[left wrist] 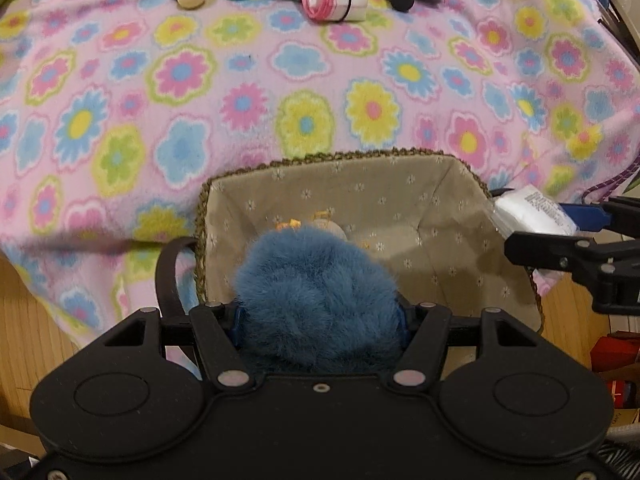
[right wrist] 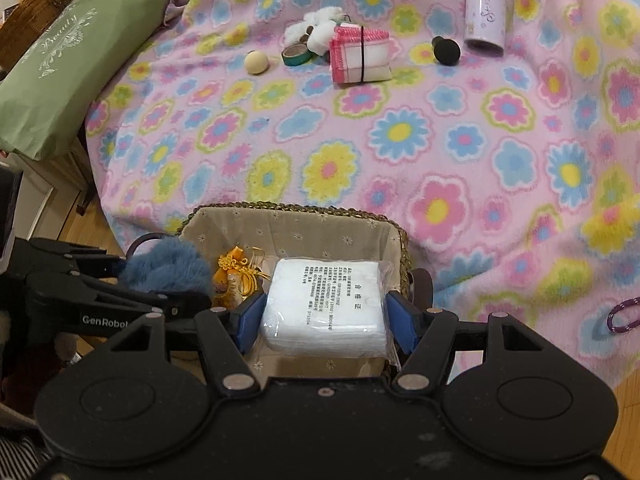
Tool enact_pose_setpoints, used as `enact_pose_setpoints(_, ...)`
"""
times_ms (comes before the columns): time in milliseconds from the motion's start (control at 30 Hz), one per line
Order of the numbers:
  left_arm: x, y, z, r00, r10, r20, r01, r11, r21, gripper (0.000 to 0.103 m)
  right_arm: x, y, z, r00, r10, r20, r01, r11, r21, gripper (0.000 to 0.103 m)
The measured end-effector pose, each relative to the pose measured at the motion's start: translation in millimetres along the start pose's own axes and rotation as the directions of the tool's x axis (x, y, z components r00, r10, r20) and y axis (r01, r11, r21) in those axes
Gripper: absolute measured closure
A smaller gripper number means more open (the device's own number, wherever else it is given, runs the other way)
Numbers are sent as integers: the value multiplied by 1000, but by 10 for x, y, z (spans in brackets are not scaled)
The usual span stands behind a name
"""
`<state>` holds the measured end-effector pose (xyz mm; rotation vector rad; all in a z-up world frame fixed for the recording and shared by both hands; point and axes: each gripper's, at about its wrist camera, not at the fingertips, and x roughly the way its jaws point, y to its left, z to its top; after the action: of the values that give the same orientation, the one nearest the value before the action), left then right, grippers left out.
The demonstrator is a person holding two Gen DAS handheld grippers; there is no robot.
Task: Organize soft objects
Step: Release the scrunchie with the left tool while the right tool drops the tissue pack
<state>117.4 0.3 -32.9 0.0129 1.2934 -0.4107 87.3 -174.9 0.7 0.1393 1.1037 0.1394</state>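
Note:
My left gripper is shut on a blue furry earmuff with a black band, held over the near left part of a woven basket with beige flowered lining. My right gripper is shut on a white packet in clear plastic, its blue pads pressing both sides, above the basket. A yellow tasselled charm lies inside. Each view shows the other gripper beside it: the right gripper with the packet, the left gripper with the earmuff.
Far across the pink flowered blanket lie a cream ball, a green tape roll, a white plush, a pink-edged cloth bundle, a black puff and a lilac bottle. A green cushion sits at the left.

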Motion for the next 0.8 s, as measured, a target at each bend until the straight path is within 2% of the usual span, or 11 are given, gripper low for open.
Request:
enact_pose_setpoints(200,45,8,4,1000,-6,-20,6,1000,-10,43,57,-10,14,1000,3,-24,-3,1000,3,39)
enact_pose_setpoints(800,74,10,11,999,-6,-42,6,1000,2,36,54,-11,36,1000,19,-12,-19,1000,-4,33)
